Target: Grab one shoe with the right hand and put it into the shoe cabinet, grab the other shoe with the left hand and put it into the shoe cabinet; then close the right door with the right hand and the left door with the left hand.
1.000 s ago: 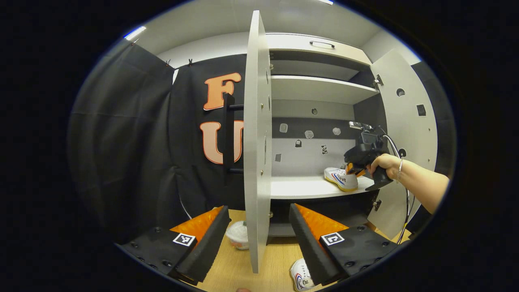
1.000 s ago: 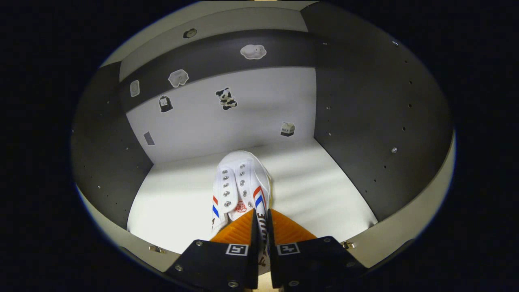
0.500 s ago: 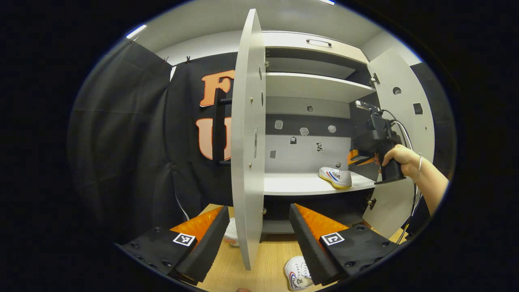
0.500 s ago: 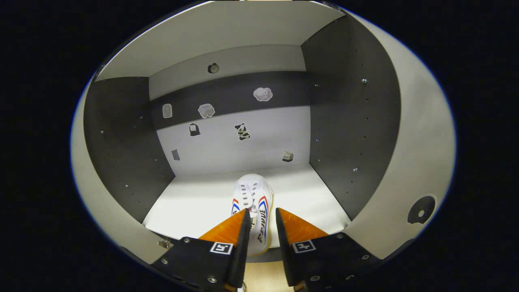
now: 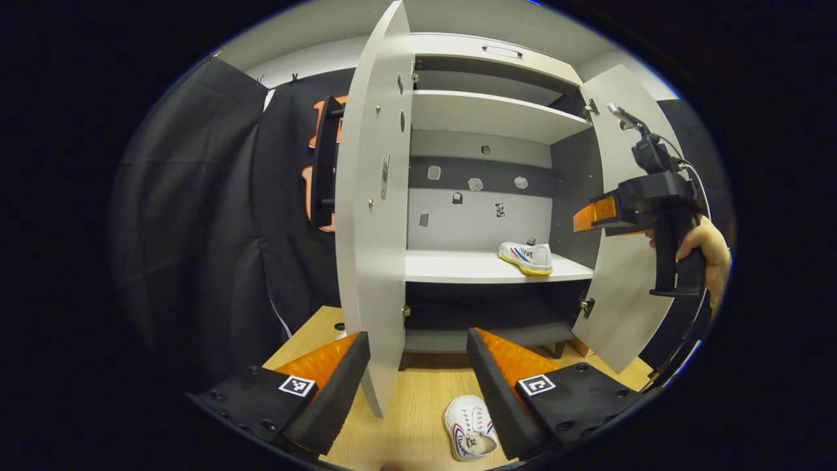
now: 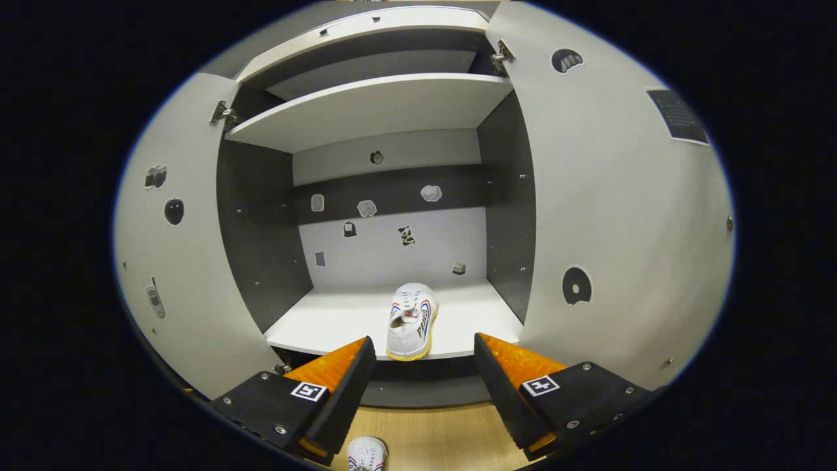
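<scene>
Gaping wide with nothing between their fingers, the left tongs [image 5: 415, 379] hover low in front of the shoe cabinet [image 5: 484, 65], touching nothing. In the left gripper view the edge of the cabinet's left door [image 5: 369, 216] stands swung out between those two fingers and blocks part of the way to the cabinet from this side. A shoe on the floor [image 5: 467, 428] lies below and in front of the cabinet, on the light wooden floor [image 5: 412, 418], just beside the inner face of the right-hand finger; whether it touches that finger cannot be told. A small pale object peeps out on the floor at the foot of the left door, too hidden to make out.

Moving right, the shoe on the shelf [image 5: 526, 257] rests on the cabinet's middle shelf [image 5: 471, 268], toward the shelf's right side, with its heel at the front edge. Small stickers dot the cabinet's back wall above it.

Farther right, the right tongs [image 6: 425, 383] are also spread wide and empty. In the right gripper view they sit in front of the cabinet, below the shelf's front edge, well apart from the shoe on the shelf [image 6: 410, 320], which appears between the fingers. The right door [image 6: 621, 216] stands open beside them. A hand [image 5: 703, 252] holds these tongs up in front of the right door's inner face.
</scene>
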{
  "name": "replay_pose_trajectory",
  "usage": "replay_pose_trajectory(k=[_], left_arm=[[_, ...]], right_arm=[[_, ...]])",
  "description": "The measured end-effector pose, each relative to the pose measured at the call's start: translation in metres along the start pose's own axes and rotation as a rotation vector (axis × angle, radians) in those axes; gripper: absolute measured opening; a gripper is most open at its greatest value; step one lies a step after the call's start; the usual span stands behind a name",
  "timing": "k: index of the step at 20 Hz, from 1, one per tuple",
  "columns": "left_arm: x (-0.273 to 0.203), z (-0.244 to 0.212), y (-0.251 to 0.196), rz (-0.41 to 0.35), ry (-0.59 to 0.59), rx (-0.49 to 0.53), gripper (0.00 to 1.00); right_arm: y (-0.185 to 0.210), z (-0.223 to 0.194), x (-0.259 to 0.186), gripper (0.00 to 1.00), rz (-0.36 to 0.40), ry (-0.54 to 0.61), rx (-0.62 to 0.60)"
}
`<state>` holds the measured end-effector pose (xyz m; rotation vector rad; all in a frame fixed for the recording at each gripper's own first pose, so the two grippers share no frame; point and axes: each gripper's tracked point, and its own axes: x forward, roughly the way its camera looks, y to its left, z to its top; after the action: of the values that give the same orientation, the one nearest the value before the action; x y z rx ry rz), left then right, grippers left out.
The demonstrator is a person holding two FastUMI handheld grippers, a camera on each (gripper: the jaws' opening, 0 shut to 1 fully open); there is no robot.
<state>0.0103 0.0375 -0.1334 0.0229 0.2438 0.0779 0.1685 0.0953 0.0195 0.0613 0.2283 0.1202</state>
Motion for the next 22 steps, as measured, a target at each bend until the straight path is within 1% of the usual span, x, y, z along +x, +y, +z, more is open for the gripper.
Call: replay_pose_trajectory(k=[1, 2, 5, 7, 10, 12, 14, 16, 18, 22], left_arm=[[0.003, -0.01, -0.003, -0.006, 0.016, 0.004, 0.97], [0.007, -0.024, -0.006, -0.012, 0.036, 0.005, 0.99], [0.018, -0.069, -0.018, -0.033, 0.111, 0.005, 0.97], [0.028, -0.106, -0.023, -0.044, 0.177, 0.009, 0.97], [0.034, -0.163, -0.03, -0.057, 0.277, 0.019, 0.97], [0.039, -0.201, -0.035, -0.067, 0.357, -0.003, 0.98], [0.038, -0.234, -0.035, -0.067, 0.421, -0.01, 0.98], [0.039, -0.259, -0.034, -0.064, 0.47, -0.001, 0.98], [0.038, -0.279, -0.036, -0.068, 0.514, -0.014, 0.98], [0.034, -0.309, -0.041, -0.078, 0.601, -0.017, 0.98]], right_arm=[[-0.001, -0.003, -0.012, 0.93, -0.003, -0.013, -0.009], [-0.001, -0.008, -0.02, 0.93, -0.002, -0.02, -0.016], [-0.003, -0.025, -0.042, 0.93, 0.0, -0.017, -0.044], [-0.007, -0.034, -0.049, 0.93, -0.006, -0.018, -0.049], [-0.01, -0.041, -0.059, 0.93, 0.002, -0.032, -0.013], [-0.02, -0.04, -0.066, 0.93, -0.023, -0.048, -0.022], [-0.022, -0.04, -0.072, 0.93, -0.029, -0.056, -0.026], [-0.023, -0.04, -0.074, 0.93, -0.025, -0.059, -0.018], [-0.025, -0.041, -0.079, 0.93, -0.025, -0.062, -0.013], [-0.027, -0.048, -0.084, 0.93, -0.022, -0.051, -0.005]])
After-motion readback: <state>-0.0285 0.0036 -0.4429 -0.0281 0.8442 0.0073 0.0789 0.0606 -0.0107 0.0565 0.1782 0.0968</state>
